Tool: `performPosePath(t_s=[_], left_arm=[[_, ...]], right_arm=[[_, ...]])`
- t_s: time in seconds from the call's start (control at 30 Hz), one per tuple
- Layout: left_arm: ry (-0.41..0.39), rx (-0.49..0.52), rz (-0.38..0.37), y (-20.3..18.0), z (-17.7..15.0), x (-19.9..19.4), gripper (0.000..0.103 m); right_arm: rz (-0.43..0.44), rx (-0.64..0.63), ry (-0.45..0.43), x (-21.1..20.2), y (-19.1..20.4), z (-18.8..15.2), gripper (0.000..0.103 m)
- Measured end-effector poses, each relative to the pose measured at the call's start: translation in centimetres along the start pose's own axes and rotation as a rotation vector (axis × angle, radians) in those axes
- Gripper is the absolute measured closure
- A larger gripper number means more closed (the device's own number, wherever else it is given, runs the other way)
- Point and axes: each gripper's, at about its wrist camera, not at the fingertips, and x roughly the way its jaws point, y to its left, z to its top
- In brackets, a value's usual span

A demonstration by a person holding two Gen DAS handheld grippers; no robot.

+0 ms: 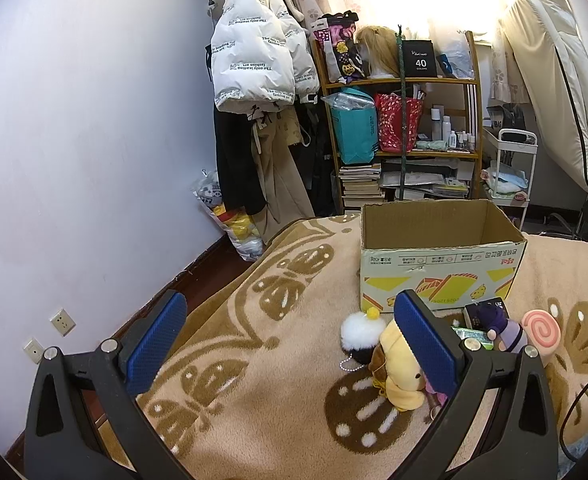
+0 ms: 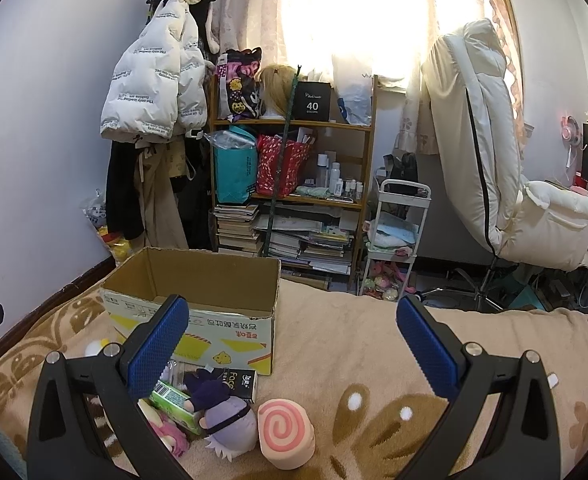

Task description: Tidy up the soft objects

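An open cardboard box (image 1: 442, 268) stands on the beige blanket; it also shows in the right wrist view (image 2: 198, 304). In front of it lie soft toys: a yellow plush (image 1: 398, 364), a white pompom (image 1: 360, 332), a purple-haired doll (image 1: 506, 330) (image 2: 226, 412), a pink swirl roll (image 1: 540, 330) (image 2: 286, 432) and a pink plush (image 2: 170, 432). My left gripper (image 1: 290, 336) is open and empty, left of the toys. My right gripper (image 2: 294, 344) is open and empty, above the roll.
A green packet (image 2: 174, 400) and a black "Face" box (image 2: 234, 380) lie among the toys. Behind the bed stand a crowded shelf (image 2: 294, 184), hanging coats (image 1: 254, 48), a white cart (image 2: 394, 240) and a cream chair (image 2: 494, 152). The bed edge (image 1: 198, 280) drops off left.
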Motion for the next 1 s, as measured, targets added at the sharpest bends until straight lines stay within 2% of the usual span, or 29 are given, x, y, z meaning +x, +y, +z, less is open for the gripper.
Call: performPosePath(t_s=[1.0], left_arm=[[-0.014,0.005,-0.002,-0.27,0.02,-0.48,0.001]], right_arm=[[-0.004,-0.008,-0.004,0.01,0.11,-0.03,0.0]])
